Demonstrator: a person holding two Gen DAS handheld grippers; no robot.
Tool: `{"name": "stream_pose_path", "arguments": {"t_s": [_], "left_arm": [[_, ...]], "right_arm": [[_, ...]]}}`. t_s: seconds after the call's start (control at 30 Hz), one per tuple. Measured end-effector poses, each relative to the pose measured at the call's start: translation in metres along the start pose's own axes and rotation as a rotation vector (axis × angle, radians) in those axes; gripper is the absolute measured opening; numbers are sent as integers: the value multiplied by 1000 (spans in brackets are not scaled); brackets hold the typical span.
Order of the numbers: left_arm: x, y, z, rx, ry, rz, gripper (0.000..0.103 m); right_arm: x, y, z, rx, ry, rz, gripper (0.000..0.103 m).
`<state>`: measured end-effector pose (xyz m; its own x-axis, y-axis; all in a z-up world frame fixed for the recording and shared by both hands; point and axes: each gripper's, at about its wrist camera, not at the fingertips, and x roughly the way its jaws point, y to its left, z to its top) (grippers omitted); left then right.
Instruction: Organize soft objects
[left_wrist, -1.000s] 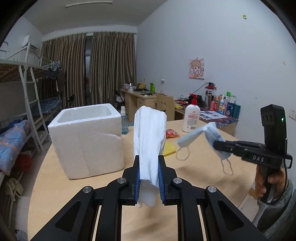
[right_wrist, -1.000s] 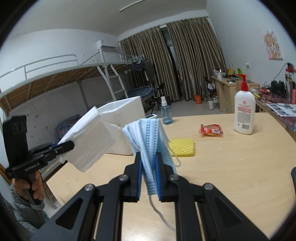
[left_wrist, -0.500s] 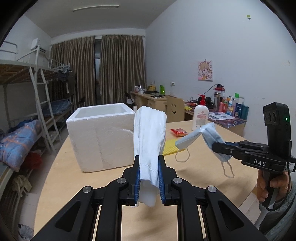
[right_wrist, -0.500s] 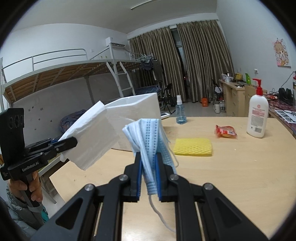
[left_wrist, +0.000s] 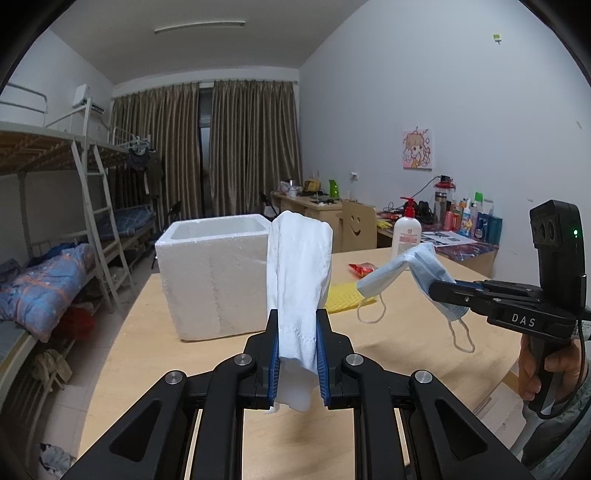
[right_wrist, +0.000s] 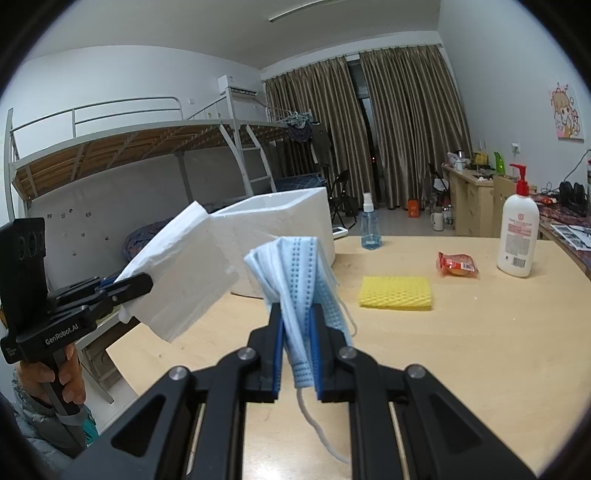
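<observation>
My left gripper (left_wrist: 297, 321) is shut on a folded white tissue (left_wrist: 297, 273) and holds it upright above the wooden table (left_wrist: 229, 417). My right gripper (right_wrist: 297, 314) is shut on a light blue face mask (right_wrist: 295, 273), its ear loops hanging down. In the left wrist view the right gripper (left_wrist: 436, 286) holds the mask (left_wrist: 406, 269) at the right. In the right wrist view the left gripper (right_wrist: 142, 286) holds the tissue (right_wrist: 181, 273) at the left. An open white foam box (left_wrist: 214, 280) stands on the table behind the tissue. A yellow sponge (right_wrist: 396, 292) lies flat on the table.
A red snack packet (right_wrist: 457, 264), a white pump bottle (right_wrist: 517, 236) and a small clear spray bottle (right_wrist: 370, 229) are on the table's far side. A bunk bed (left_wrist: 55, 236) stands to the left, desks (left_wrist: 321, 206) along the back wall.
Both grippers have risen and pulled back from the table, still holding the tissue and the mask. The foam box now looks farther away and more to the right in the left view.
</observation>
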<state>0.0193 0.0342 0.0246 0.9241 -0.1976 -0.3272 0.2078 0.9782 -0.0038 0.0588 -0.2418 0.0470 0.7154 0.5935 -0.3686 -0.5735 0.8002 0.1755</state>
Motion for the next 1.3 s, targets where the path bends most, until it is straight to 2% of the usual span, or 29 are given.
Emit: {"name": "stream_pose_path", "arguments": {"t_s": [0.67, 0.97, 1.07, 1.13, 1.3], "left_arm": [[-48, -27, -4, 52, -88, 93, 18], [-47, -24, -5, 39, -87, 136, 18], [-43, -25, -3, 49, -94, 171, 18], [-41, -22, 0, 40, -95, 152, 18], [-34, -13, 6, 35, -97, 159, 18]], "right_arm": [[-32, 21, 4, -48, -67, 39, 16], [-29, 25, 9, -69, -75, 54, 16], [-25, 23, 8, -70, -72, 59, 16], [-21, 24, 8, -72, -63, 62, 16], [-14, 23, 14, -76, -57, 69, 16]]}}
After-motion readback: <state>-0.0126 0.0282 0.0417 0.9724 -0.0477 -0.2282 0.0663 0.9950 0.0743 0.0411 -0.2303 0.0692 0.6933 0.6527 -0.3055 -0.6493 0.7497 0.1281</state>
